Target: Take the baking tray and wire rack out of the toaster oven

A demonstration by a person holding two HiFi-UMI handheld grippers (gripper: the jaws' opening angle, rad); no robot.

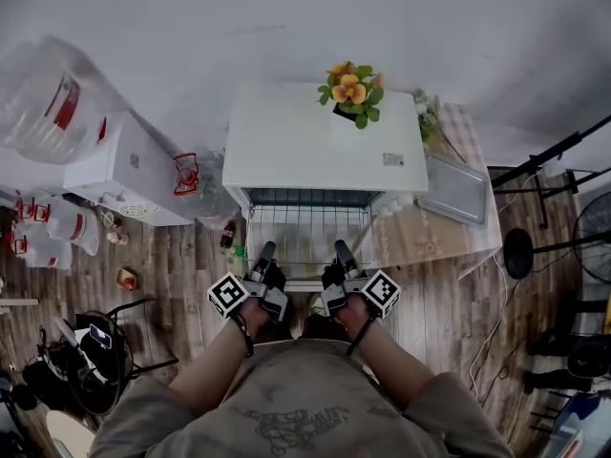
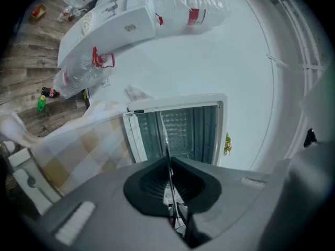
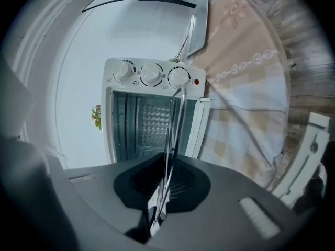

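Fingers (image 2: pixel 149 184) of the left gripper (image 1: pixel 264 252) and of the right gripper (image 1: pixel 341 249) are clamped shut on the near rim of the silver wire rack (image 1: pixel 304 227). It juts level from the open mouth of the white toaster oven (image 1: pixel 325 141), toward the front edge of the cloth-covered desk (image 1: pixel 420 241). A flat grey metal baking tray (image 1: pixel 456 191) lies beside the oven, near the desk's right edge.

Bright even indoor light, soft shadows, strong fisheye bending at edges, dark vignetted corners, near foreground blurred
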